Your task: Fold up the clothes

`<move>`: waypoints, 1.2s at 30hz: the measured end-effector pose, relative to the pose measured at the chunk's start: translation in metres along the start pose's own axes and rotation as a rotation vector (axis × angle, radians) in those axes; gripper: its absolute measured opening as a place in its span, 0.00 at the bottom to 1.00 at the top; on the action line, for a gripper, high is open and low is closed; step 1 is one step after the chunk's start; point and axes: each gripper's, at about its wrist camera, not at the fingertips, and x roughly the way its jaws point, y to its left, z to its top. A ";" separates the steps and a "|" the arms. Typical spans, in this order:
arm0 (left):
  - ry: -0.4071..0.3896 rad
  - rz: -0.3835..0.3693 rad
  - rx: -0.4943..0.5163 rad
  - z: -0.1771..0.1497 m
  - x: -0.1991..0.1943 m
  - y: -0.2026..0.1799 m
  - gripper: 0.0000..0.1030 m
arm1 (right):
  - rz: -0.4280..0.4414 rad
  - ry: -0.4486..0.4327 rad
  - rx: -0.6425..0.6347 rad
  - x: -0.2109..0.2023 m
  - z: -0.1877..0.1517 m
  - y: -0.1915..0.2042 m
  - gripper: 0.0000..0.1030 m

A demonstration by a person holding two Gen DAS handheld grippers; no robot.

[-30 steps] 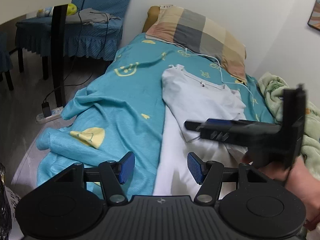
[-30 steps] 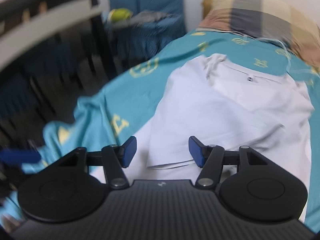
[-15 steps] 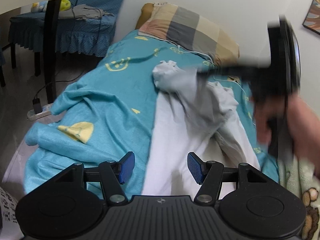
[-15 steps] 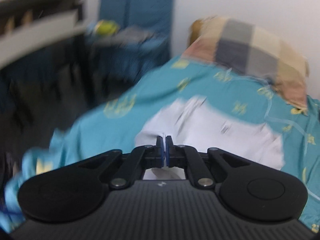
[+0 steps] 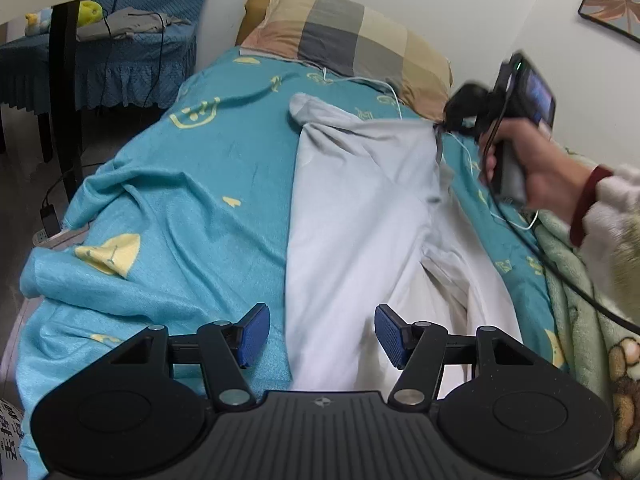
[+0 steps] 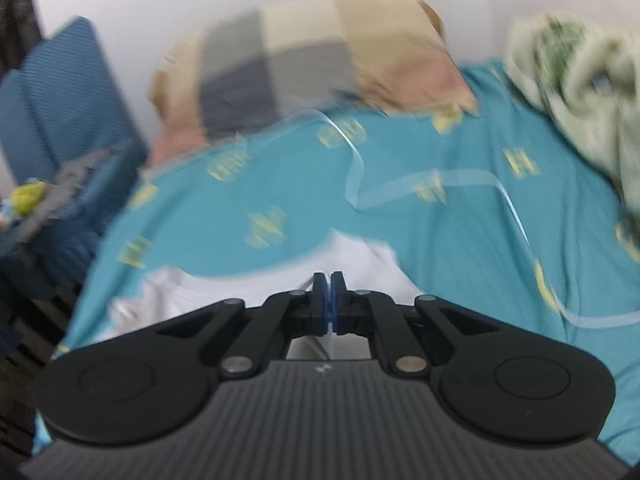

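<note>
Left wrist view: left gripper (image 5: 320,336) released, blue pads spread wide over the near end of a white shirt (image 5: 360,216) lying lengthwise on the teal bedspread (image 5: 180,200); at 2 o'clock, right gripper (image 5: 440,126) pinching the shirt's far corner below the checked pillow (image 5: 352,36). Right wrist view, blurred: right gripper (image 6: 330,304) clenched on white shirt (image 6: 352,260) fabric; pillow (image 6: 304,56) at 12 o'clock, green blanket (image 6: 572,80) at 2 o'clock.

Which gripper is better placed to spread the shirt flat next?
Right. The right gripper already has its jaws shut on the shirt near the pillow; the left gripper hangs open, holding nothing.
</note>
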 end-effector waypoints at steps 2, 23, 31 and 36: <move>0.014 0.003 0.004 -0.001 0.005 0.000 0.59 | 0.009 0.014 0.023 0.009 -0.013 -0.008 0.04; -0.032 -0.032 0.056 -0.011 -0.025 -0.025 0.59 | 0.255 0.048 -0.084 -0.301 -0.142 -0.034 0.55; -0.055 -0.009 0.068 -0.019 -0.065 -0.047 0.59 | 0.302 0.017 -0.028 -0.387 -0.215 -0.073 0.55; -0.040 0.019 -0.005 -0.025 -0.106 -0.038 0.61 | 0.278 0.068 0.009 -0.386 -0.231 -0.093 0.56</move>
